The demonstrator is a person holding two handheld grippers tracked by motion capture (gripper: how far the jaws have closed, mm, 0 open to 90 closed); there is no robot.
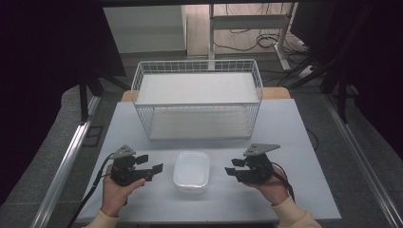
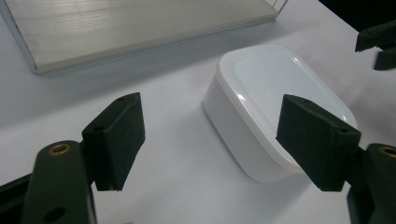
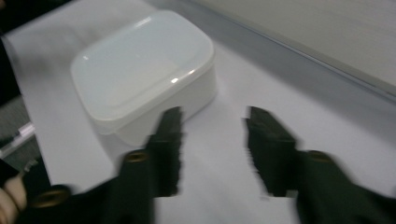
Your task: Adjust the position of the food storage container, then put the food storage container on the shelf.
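Observation:
A white lidded plastic box (image 1: 191, 170) lies on the table between my two grippers, lid on. My left gripper (image 1: 151, 165) sits just left of it, open, jaws pointing at the box with nothing between them. In the left gripper view the box (image 2: 275, 102) lies ahead and right, behind the right jaw, and my left gripper (image 2: 224, 144) stands wide apart. My right gripper (image 1: 233, 168) rests right of the box, open and empty. In the right gripper view the box (image 3: 144, 70) lies ahead to the left of my right gripper (image 3: 212, 140).
A white wire basket shelf (image 1: 197, 102) with two flat boards stands at the back middle of the pale table (image 1: 304, 142). Its lower board (image 2: 116, 23) shows in the left gripper view. The person's hands hold both grippers near the front edge.

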